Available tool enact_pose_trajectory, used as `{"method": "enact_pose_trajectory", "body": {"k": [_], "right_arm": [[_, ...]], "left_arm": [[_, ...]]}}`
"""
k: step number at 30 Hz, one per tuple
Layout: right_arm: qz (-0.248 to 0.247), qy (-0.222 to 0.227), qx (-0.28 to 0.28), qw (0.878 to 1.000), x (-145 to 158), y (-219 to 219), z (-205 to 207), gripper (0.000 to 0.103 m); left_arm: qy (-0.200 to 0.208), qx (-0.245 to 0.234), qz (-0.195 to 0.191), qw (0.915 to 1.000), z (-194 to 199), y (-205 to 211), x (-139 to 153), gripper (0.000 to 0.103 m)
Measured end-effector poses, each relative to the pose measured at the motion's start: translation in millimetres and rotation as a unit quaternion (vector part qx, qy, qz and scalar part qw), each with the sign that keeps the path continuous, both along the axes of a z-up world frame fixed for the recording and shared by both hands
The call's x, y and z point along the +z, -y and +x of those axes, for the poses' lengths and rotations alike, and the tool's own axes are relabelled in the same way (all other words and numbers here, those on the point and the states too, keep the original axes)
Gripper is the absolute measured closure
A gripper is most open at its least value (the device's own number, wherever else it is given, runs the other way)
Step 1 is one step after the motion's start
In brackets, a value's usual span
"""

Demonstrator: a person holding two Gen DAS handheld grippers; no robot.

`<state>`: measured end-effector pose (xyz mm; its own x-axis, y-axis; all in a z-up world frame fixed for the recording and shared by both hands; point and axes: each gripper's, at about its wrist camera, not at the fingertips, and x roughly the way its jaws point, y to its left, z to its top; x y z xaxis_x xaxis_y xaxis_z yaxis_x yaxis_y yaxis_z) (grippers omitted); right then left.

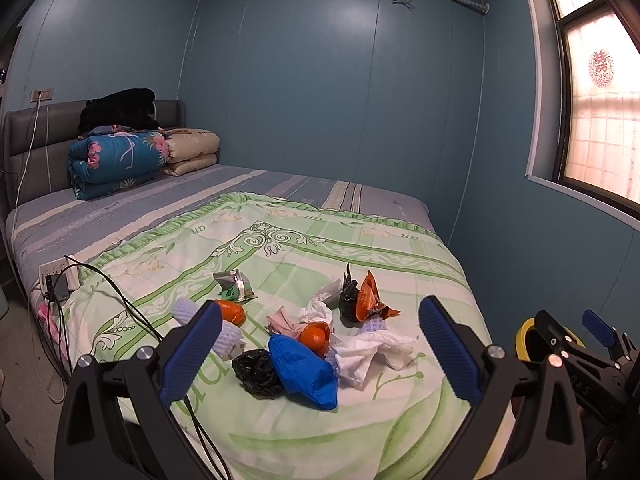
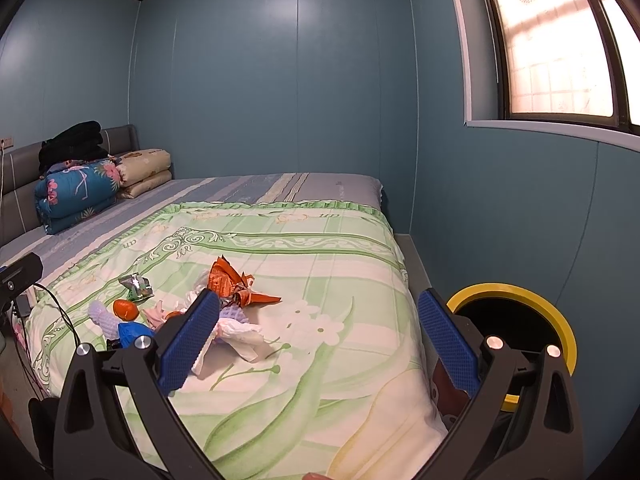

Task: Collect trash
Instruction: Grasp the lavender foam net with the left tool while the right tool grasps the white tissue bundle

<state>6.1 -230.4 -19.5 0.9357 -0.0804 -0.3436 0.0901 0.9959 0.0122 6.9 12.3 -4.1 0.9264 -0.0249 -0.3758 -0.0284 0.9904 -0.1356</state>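
Both tools gape empty: left tool [image 1: 320,344] hovers over the trash pile [image 1: 316,340] in the lower centre of its frame, on the green quilt [image 1: 360,248]; right tool [image 2: 318,336] hangs nearer the yellow-rimmed bin [image 2: 516,292] at lower right. Risks, as I judge them: the blue crumpled bag [image 1: 304,372] and tissue [image 1: 372,352] overlap, so a pinch may drag neighbours or snag quilt fabric; the orange peel [image 1: 316,336] could slip.

Bed [image 1: 280,192] with green quilt [image 1: 360,248]; folded blankets [image 1: 116,160] stacked at headboard [image 1: 32,136]. Power strip [image 1: 56,274] at bed edge. Window [image 1: 600,120] on blue wall.
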Motion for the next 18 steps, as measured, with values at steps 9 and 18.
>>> {"method": "enact_pose_trajectory", "body": {"k": [9,18], "right_arm": [[-0.002,-0.017,0.018,1.0,-9,1,19,0.008],[-0.016,-0.082,0.136,0.987,-39,-20,64,0.008]], "left_arm": [[-0.042,-0.031,-0.018,0.9985,20,-28,-17,0.008],[-0.095,0.017,-0.005,0.9953,51,-83,-52,0.008]]}}
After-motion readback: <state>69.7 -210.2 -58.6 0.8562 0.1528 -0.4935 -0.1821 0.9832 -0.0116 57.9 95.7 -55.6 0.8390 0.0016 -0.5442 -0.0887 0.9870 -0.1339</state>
